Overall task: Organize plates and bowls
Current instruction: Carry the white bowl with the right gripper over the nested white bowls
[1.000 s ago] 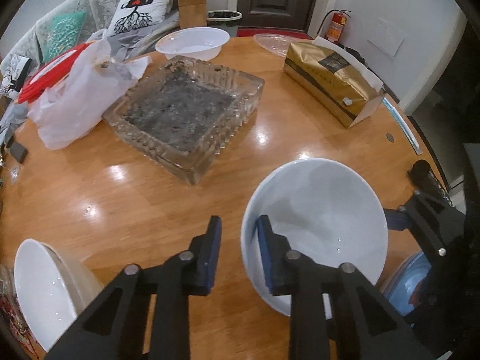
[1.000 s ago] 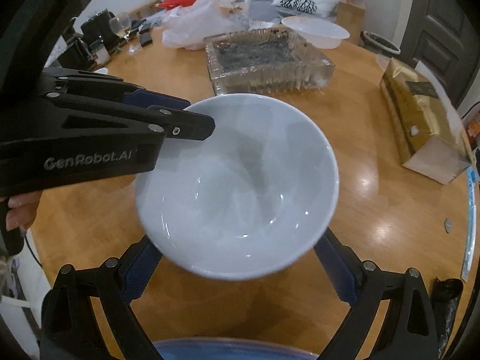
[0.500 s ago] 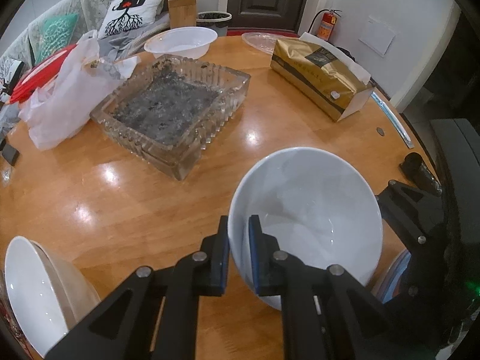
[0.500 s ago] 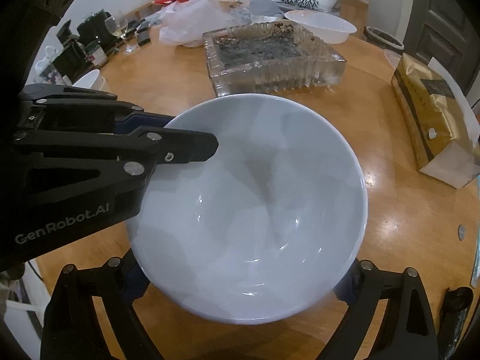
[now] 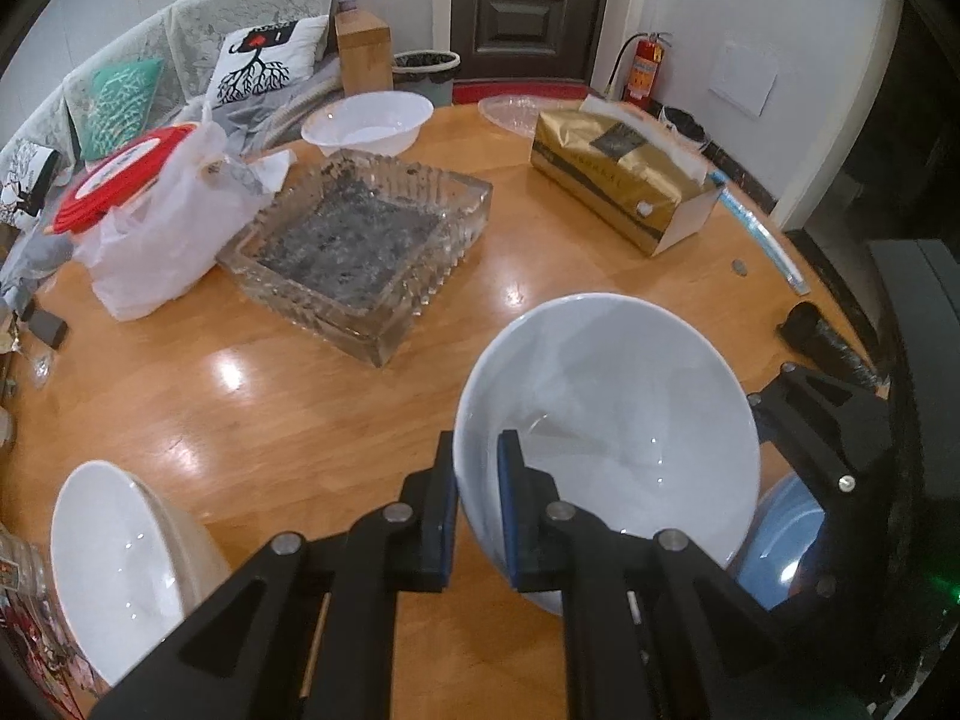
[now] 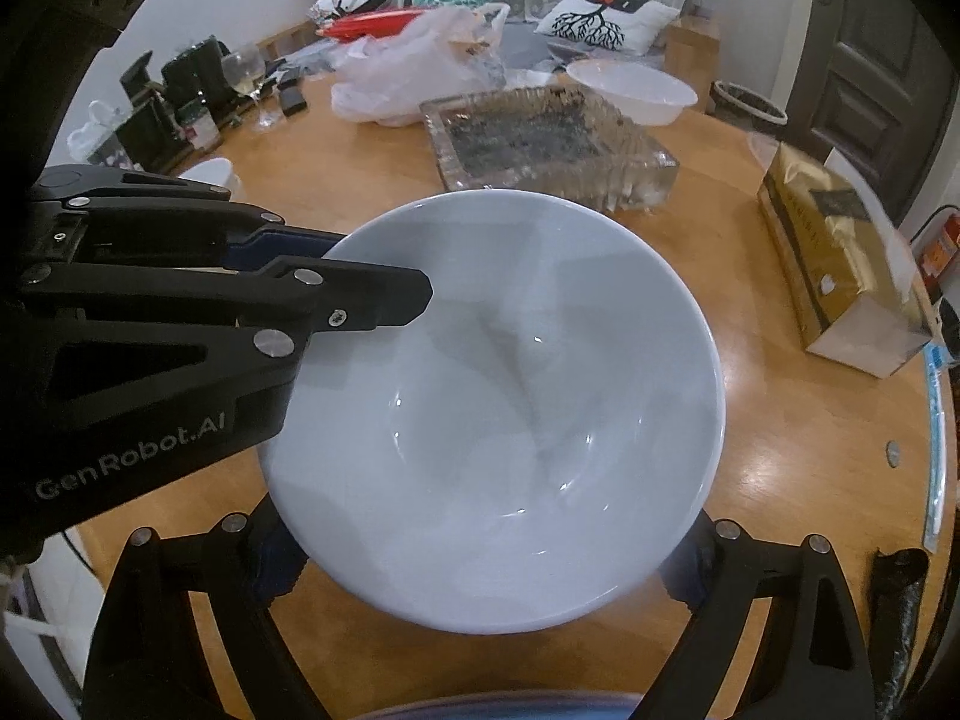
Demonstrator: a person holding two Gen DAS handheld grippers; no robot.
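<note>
1. The left gripper (image 5: 477, 498) is clamped on the rim of a white bowl (image 5: 606, 438), one pad inside and one outside; the bowl is empty.
2. The right gripper (image 6: 480, 564) has its jaws wide on both sides of this bowl, near its lower wall. They have just been closing a little, and I cannot tell if the pads press on the bowl.
3. Below the bowl there is a blue plate (image 5: 780, 540), mostly hidden.
4. At the near left edge of the round wooden table (image 5: 270, 396) stands a second white bowl (image 5: 114, 552), also empty.
5. In the middle of the table is a square glass dish (image 5: 360, 246) with a dark grey layer inside.
6. Left of it lies a white plastic bag (image 5: 162, 228) with a red lid (image 5: 114, 174); right is a gold tissue box (image 5: 624, 180).
7. Behind the dish are a white plastic basin (image 5: 369, 120) and a clear plate (image 5: 516, 111).
8. Further back are a sofa with cushions (image 5: 258, 60), a dark door (image 5: 528, 6) and a fire extinguisher (image 5: 645, 69).
</note>
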